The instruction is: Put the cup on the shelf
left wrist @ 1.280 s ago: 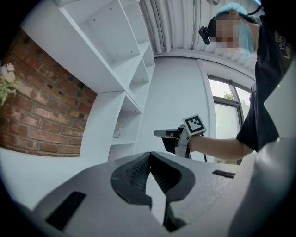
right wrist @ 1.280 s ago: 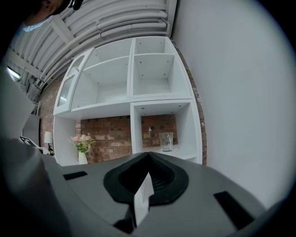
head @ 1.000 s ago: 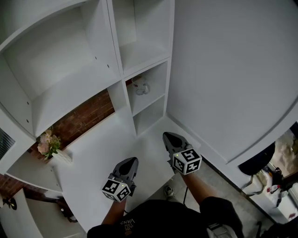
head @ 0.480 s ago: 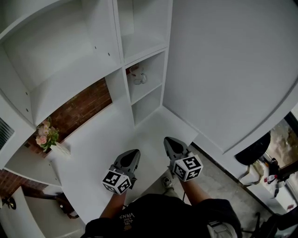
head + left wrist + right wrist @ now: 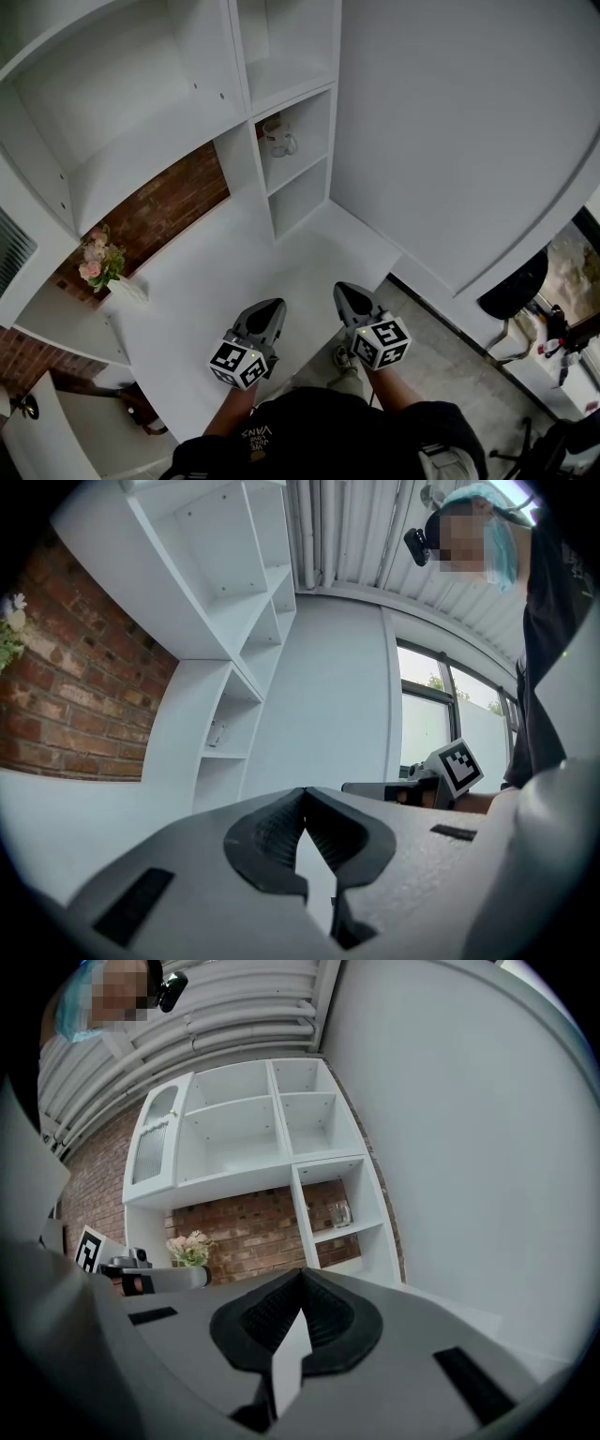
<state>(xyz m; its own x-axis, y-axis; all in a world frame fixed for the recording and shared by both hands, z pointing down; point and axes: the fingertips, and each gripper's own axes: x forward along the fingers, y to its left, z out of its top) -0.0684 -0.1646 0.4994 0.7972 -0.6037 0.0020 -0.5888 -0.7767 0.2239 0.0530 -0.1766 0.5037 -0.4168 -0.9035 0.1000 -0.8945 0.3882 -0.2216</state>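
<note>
Head view: the clear glass cup (image 5: 278,141) stands inside a narrow compartment of the white shelf unit (image 5: 246,89), at the far end of the white surface (image 5: 206,281). The left tool (image 5: 272,307) and the right tool (image 5: 342,291) hover side by side over its near edge.

Left gripper view: the jaws are clenched, with nothing between them.

Right gripper view: the jaws are clenched and empty, and the cup is far ahead.

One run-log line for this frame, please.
cup: upright on shelf | left tool: shut, empty | right tool: shut, empty | both: well apart from cup
</note>
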